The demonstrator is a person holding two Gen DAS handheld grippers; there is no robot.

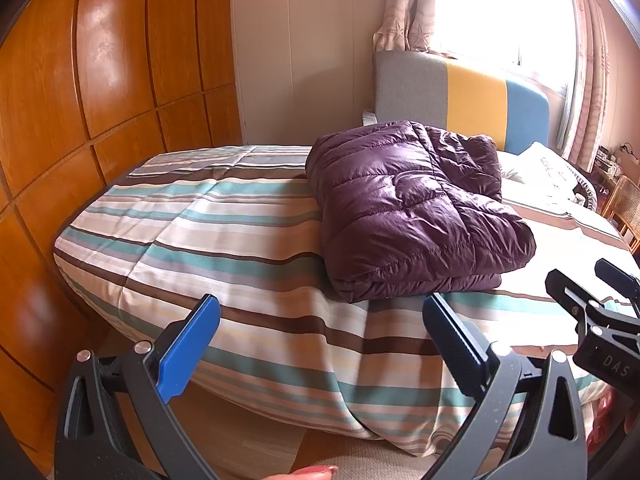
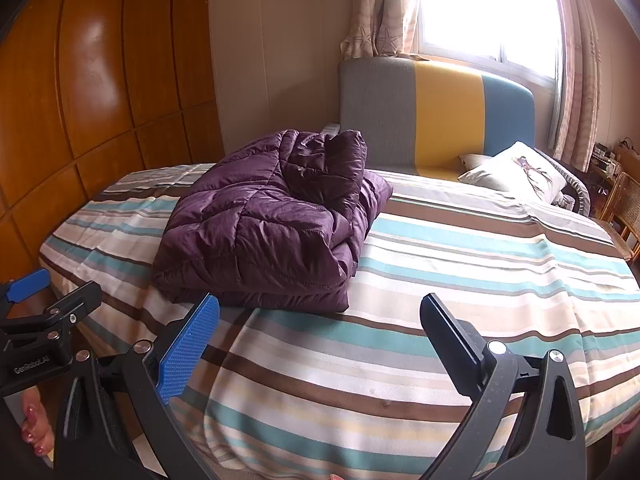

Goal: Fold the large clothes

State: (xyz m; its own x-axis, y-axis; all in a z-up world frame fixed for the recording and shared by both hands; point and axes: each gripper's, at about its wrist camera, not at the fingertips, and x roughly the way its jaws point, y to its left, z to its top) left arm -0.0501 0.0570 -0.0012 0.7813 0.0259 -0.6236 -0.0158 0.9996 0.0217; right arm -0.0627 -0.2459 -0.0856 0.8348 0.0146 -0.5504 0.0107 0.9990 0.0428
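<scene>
Near the front edge of the striped bed (image 2: 460,264), the puffy purple quilted coat (image 2: 268,224) sits folded. Both the left gripper (image 1: 320,340) and right gripper (image 2: 320,340) hang wide apart, holding nothing. Folding looks done.

The folded jacket (image 2: 272,216) lay on the bed (image 2: 460,264), toward its left half & near the front edge. Behind it stood the headboard (image 2: 436,112), w/ the window (image 2: 484,4) & curtains (image 2: 380,8) above and behind that. A pillow (image 2: 516,172) sat at the bed's far right, against the headboard. The wardrobe (image 2: 92,80) ran along the left wall, beside the bed. A chair (image 2: 624,204) stood past the bed's right side. Both hand-held grippers hung before the front edge, apart from the jacket: left hand-held gripper (image 1: 320,344) left of the right hand-held gripper (image 2: 320,344) (each showed at the edge of the other's view), jaws spread wide.
</scene>
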